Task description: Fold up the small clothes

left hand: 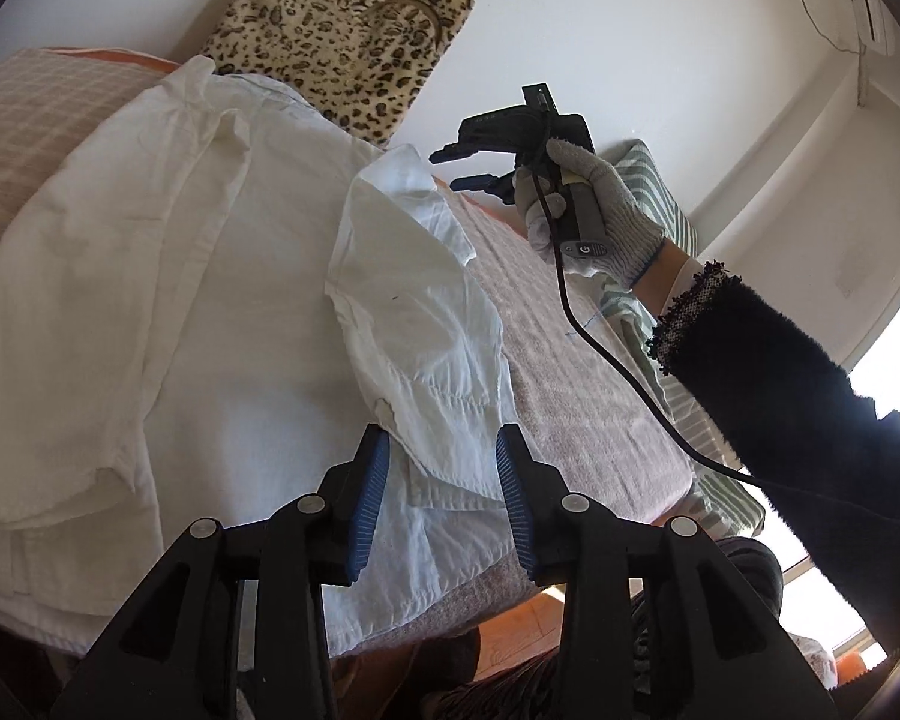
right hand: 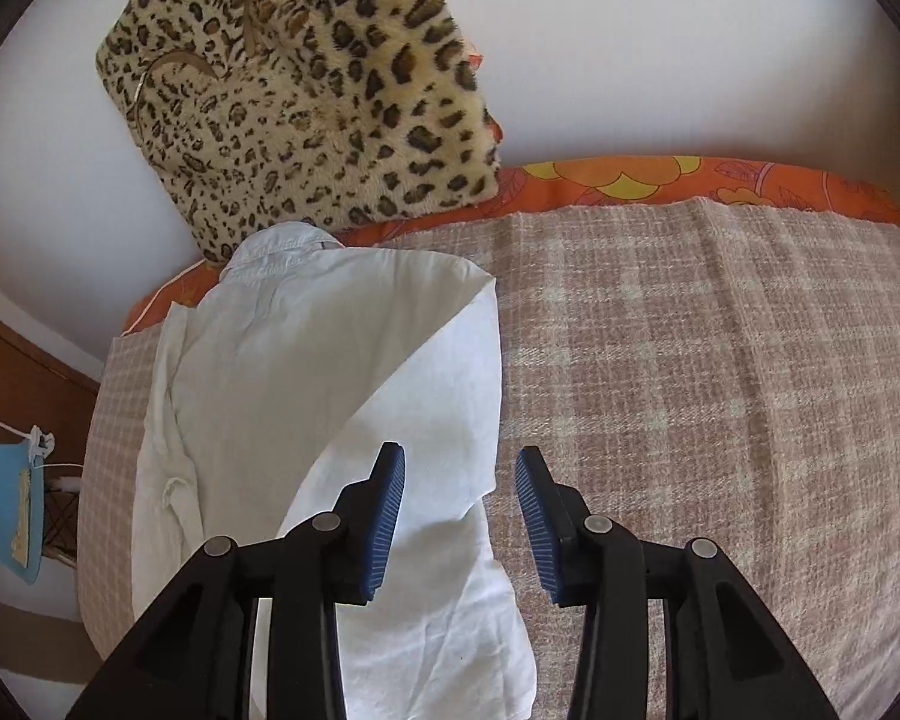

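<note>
One garment is in play: a white shirt (right hand: 306,396), laid on a plaid pink-beige blanket (right hand: 720,372) over the bed, its collar toward the far wall, just beside a leopard-print cushion (right hand: 306,90). A first fold is judged to be done: in the right wrist view one side panel is seen turned in over the body of the shirt, with a clean diagonal edge running down from the shoulder. The short sleeve (left hand: 414,324) on that side is seen, in the left wrist view, lying crumpled and partly raised on top, not yet smoothed flat.

The left gripper (left hand: 441,504) is held with its jaws apart, the hem of the folded panel lying between the blue pads without being pressed. The right gripper (right hand: 459,516) is likewise held apart, with nothing clamped; it hangs over the right edge of the shirt and the bare blanket.

What is left is judged to be most of the job: the other side, seen bunched at the left, has to be folded in, the sleeve flattened, and the length doubled over.
</note>
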{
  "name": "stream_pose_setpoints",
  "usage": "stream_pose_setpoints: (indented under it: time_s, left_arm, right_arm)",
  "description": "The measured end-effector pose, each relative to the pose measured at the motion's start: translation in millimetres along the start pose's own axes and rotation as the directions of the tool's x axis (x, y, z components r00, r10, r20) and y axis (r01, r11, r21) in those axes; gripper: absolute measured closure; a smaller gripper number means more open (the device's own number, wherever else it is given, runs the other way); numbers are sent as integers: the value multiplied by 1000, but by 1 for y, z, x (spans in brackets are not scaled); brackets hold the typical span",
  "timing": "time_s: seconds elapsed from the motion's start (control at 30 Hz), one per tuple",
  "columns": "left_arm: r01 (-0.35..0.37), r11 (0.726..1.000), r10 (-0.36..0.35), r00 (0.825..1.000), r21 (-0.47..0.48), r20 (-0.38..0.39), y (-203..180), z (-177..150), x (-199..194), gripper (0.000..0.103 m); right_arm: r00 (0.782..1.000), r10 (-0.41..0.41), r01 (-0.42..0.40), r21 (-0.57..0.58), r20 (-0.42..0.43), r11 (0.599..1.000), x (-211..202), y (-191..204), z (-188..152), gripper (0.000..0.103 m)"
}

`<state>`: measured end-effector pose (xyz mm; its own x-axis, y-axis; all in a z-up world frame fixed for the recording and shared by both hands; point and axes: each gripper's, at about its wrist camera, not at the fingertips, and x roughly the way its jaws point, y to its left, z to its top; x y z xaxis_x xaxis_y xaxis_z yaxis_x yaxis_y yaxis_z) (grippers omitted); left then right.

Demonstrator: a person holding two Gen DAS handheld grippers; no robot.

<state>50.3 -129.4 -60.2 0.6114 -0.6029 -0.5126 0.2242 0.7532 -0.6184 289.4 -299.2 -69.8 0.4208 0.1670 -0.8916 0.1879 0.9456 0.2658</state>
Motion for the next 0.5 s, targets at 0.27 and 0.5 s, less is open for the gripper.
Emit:
stream_pose_setpoints:
  time_s: [0.27, 0.5]
  left_arm:
    - [-53, 992, 49, 998, -110, -47, 17, 5, 13, 72]
    - [-31, 997, 28, 999, -71, -38, 16, 2, 9, 103]
  right_arm:
    - [999, 7, -8, -36, -33, 999, 29, 2, 1, 58]
    - [999, -32, 32, -79, 3, 996, 20, 16, 2, 66]
